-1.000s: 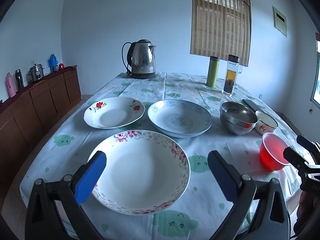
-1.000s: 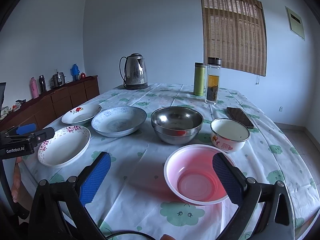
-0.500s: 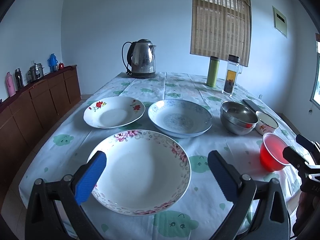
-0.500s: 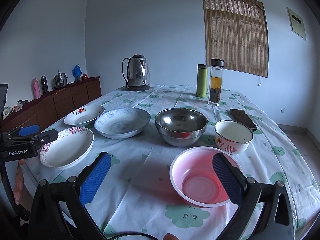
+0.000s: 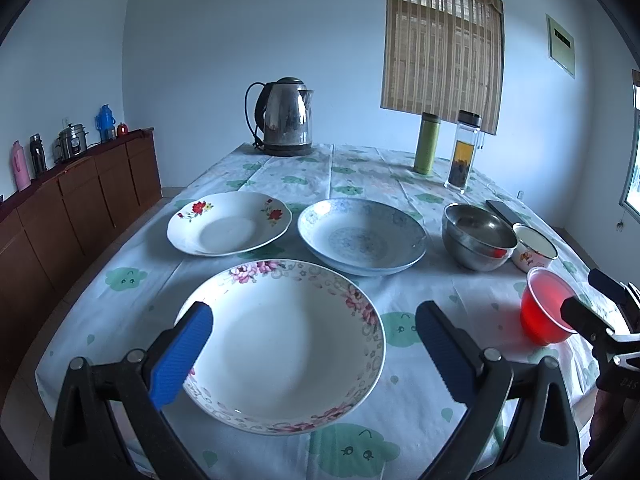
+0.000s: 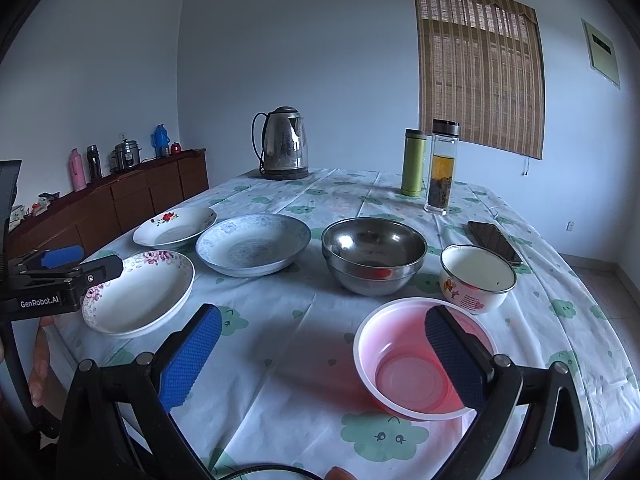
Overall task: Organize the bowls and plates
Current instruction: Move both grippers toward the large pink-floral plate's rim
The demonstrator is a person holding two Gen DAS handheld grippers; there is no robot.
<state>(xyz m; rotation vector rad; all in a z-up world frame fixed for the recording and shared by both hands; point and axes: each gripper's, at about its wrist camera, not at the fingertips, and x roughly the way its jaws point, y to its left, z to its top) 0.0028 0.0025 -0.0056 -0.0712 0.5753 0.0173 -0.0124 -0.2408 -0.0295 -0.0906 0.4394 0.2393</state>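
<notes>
Both released: left claw (image 5: 310,350) straddles the pink-flowered plate (image 5: 286,346); right claw (image 6: 322,354) overlaps the red bowl (image 6: 404,376).

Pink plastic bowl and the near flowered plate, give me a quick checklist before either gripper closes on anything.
1. Right gripper open: ok.
2. Pink plastic bowl between its fingers: not ok, the right finger is over the bowl, the left finger well off its rim.
3. Left gripper open: ok.
4. Near flowered plate lined up with it: ok, though height above it cannot tell.
5. Bowl empty: ok.
6. Steel bowl already nested on another: cannot tell.
</notes>
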